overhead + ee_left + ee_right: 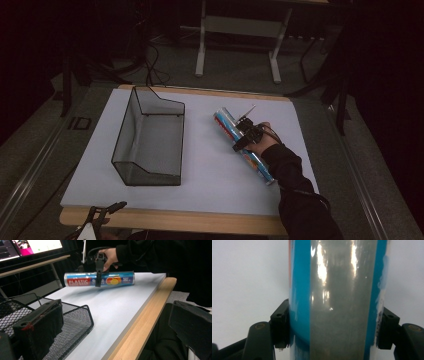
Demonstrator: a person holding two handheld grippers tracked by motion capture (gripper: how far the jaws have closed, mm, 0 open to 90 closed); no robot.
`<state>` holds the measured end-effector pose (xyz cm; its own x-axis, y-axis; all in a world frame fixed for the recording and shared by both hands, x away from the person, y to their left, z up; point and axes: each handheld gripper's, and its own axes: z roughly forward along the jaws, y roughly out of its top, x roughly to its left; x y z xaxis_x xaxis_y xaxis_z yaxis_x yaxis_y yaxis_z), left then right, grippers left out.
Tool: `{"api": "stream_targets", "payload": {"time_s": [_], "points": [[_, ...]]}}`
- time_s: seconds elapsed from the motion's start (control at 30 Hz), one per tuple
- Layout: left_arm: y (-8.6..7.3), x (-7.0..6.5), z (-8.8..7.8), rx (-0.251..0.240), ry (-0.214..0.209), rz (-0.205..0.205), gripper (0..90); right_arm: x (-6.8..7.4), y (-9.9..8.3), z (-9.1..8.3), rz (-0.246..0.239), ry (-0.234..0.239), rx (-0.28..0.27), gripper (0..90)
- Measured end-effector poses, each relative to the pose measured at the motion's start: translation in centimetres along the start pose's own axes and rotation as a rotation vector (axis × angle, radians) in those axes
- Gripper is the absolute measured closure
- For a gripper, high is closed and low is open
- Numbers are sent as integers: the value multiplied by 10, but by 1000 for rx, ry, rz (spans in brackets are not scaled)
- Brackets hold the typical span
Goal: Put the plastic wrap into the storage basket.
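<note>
A blue roll of plastic wrap point(226, 124) lies slantwise on the white table top point(205, 165), right of the middle. My right gripper point(246, 135) is shut on the roll around its middle, one jaw pressing each side of the roll point(337, 290). The left gripper view shows the same roll point(77, 280) low over the table, with the right gripper point(98, 277) and a hand on it. My left gripper point(104, 212) is held open off the table's front left corner, with nothing between its wide-set jaws.
A black wire mesh basket point(125, 135) stands on the left half of the table, close to my left gripper's jaw in the left gripper view. The table has a wooden front edge point(140, 322). Beyond it are a desk frame point(240, 30) and floor cables point(150, 65).
</note>
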<state>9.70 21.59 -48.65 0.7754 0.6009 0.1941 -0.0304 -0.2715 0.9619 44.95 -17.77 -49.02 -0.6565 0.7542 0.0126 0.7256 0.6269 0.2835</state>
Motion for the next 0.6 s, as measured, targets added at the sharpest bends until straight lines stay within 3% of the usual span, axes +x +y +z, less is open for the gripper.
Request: {"api": "stream_targets", "payload": {"time_s": [0.23, 0.43, 0.6], "points": [[0, 0, 0, 2, -2, 3, 3, 6, 9, -31, 5, -7, -123, 316], [0, -1, 0, 3, -3, 7, 3, 18, 17, -50, -12, -1, -175, 316], [0, -1, 0, 2, -2, 10, 3, 30, 26, -60, 8, 24, -210, 316]]}}
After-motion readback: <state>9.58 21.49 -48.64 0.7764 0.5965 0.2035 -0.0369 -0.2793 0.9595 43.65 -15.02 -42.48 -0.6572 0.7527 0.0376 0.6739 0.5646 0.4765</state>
